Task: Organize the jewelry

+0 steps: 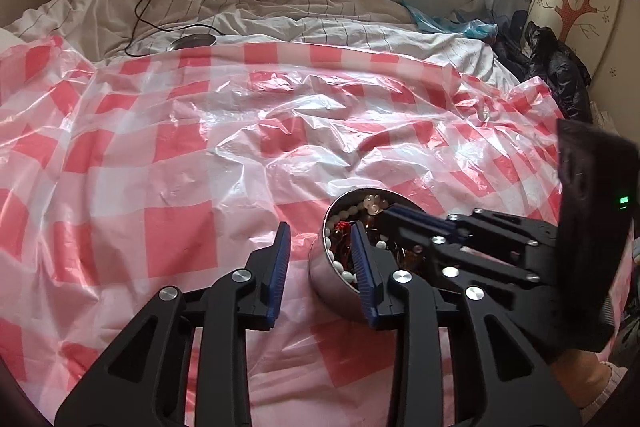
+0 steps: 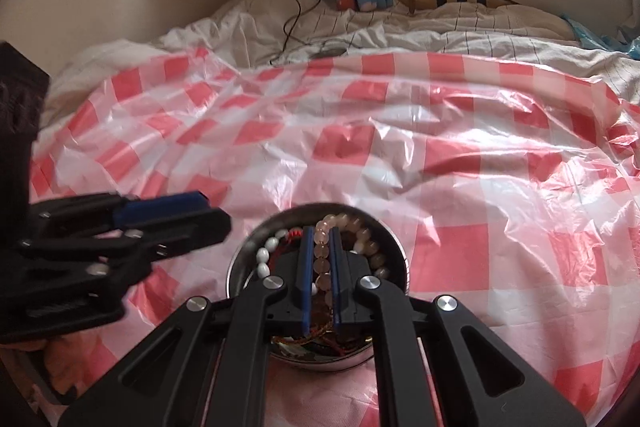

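Observation:
A round metal tin full of beaded jewelry sits on a red-and-white checked plastic sheet; it also shows in the right wrist view. My left gripper is open, its right finger at the tin's near rim, its left finger out over the sheet. My right gripper reaches down into the tin and is shut on a strand of pale pink beads. White beads and a red cord lie beside it in the tin. The right gripper appears in the left wrist view, over the tin.
The checked sheet covers a bed with rumpled white bedding behind. A black cable and a round dark disc lie at the back. Black clothing is heaped at the right edge. A window is beyond.

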A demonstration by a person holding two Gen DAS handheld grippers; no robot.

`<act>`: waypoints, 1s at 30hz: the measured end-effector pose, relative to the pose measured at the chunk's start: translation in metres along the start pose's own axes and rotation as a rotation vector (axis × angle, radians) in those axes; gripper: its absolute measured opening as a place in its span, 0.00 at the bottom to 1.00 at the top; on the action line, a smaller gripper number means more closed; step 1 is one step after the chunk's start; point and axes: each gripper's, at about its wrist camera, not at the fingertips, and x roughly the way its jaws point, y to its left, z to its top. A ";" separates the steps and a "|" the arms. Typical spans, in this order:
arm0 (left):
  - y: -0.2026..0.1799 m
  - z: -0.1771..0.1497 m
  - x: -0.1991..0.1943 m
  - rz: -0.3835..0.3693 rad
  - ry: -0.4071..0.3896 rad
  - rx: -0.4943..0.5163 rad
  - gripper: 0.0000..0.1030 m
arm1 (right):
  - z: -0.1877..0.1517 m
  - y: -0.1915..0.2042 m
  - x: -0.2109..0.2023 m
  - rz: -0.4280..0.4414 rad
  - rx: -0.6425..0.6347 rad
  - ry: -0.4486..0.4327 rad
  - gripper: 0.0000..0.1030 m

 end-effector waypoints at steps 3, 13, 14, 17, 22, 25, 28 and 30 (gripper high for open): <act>0.002 -0.009 -0.017 -0.001 -0.010 -0.015 0.41 | -0.005 0.004 0.006 0.009 -0.025 0.058 0.15; -0.022 -0.069 -0.063 0.141 -0.049 0.006 0.73 | -0.047 0.013 -0.108 -0.114 -0.031 -0.144 0.69; -0.027 -0.076 -0.068 0.162 -0.063 0.011 0.78 | -0.060 0.015 -0.119 -0.155 -0.029 -0.165 0.75; -0.041 -0.095 -0.084 0.219 -0.111 0.018 0.87 | -0.096 0.016 -0.136 -0.290 -0.015 -0.191 0.91; -0.055 -0.117 -0.090 0.266 -0.134 0.031 0.93 | -0.114 0.017 -0.125 -0.380 0.023 -0.149 0.91; -0.061 -0.121 -0.085 0.283 -0.115 0.075 0.93 | -0.118 0.020 -0.122 -0.399 0.028 -0.162 0.91; -0.058 -0.120 -0.083 0.280 -0.107 0.065 0.93 | -0.124 0.019 -0.122 -0.414 0.048 -0.174 0.91; -0.056 -0.118 -0.080 0.271 -0.100 0.049 0.93 | -0.125 0.016 -0.122 -0.419 0.061 -0.179 0.92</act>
